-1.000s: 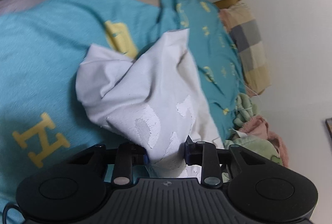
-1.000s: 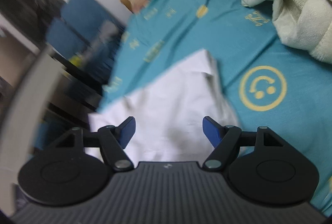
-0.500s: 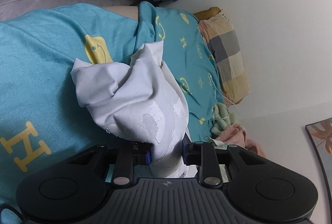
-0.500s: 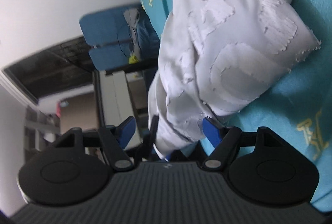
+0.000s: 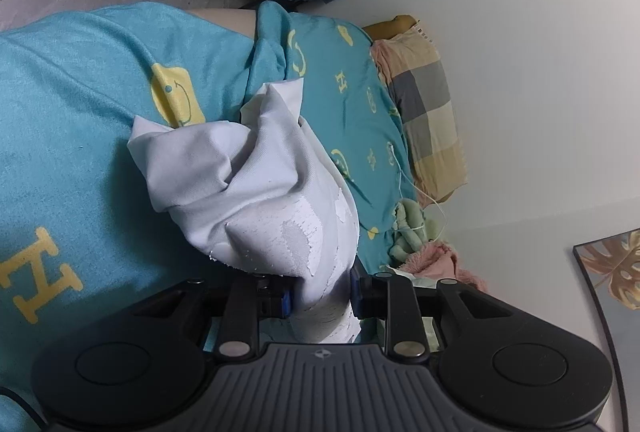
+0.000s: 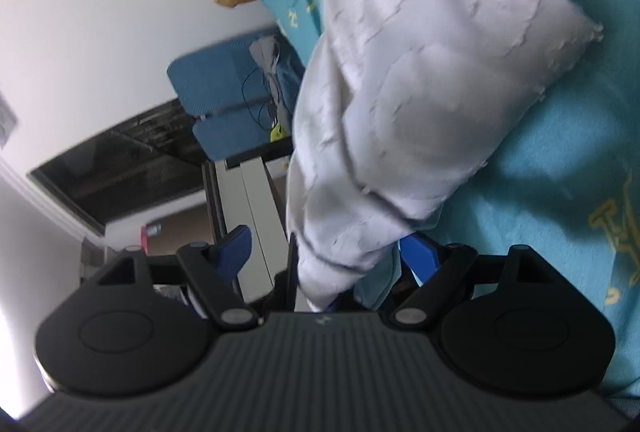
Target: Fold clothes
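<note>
Our left gripper [image 5: 320,298] pinched a bunched corner of the white garment [image 5: 256,188]; the right gripper [image 6: 326,256] was opening, cloth hanging loose between its jaws. The garment lay crumpled on the teal bedsheet [image 5: 72,136]. Soft, light, floppy, we judged: grip hems or corners.

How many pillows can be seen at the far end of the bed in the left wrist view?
1: a checked pillow, in grey, cream and pink squares, lies against the white wall past the teal bedsheet. Another may be hidden behind the white garment.
</note>
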### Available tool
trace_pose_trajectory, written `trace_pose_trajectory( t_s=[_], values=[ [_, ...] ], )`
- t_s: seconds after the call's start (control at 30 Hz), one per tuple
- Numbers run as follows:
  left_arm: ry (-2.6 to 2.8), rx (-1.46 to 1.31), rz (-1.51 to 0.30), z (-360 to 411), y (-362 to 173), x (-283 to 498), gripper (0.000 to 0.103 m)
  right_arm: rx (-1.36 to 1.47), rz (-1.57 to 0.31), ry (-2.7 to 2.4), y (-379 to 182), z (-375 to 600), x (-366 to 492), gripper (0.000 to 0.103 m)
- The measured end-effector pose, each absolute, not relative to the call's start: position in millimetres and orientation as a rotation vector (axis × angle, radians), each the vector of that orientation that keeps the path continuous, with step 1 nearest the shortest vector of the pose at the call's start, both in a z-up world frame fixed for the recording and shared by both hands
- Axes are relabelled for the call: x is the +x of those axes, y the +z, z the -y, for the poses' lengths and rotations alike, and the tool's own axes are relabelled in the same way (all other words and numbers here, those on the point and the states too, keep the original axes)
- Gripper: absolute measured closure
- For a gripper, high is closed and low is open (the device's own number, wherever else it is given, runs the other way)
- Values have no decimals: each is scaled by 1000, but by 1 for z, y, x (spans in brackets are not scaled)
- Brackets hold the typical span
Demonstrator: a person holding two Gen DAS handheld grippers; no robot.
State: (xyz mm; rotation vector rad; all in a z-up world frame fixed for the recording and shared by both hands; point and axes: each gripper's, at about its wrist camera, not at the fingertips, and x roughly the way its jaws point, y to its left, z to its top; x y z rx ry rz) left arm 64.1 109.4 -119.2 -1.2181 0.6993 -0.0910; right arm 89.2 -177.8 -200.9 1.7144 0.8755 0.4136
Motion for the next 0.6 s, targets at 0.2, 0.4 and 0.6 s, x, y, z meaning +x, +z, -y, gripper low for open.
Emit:
trace_pose_trajectory(
  t_s=[0.2,0.4,0.6],
  values=[
    [-110,-1250,-667,-111,-117,63,77,1685,-923,317,-212,176,89,19],
    [-102,-1264,-660,-114,-117,57,78,1669,-740,200,-203,205,86,19],
    [-91,-1231,-666,-111,-113,58,78,1581,-715,185,-194,207,98,50]
  ],
)
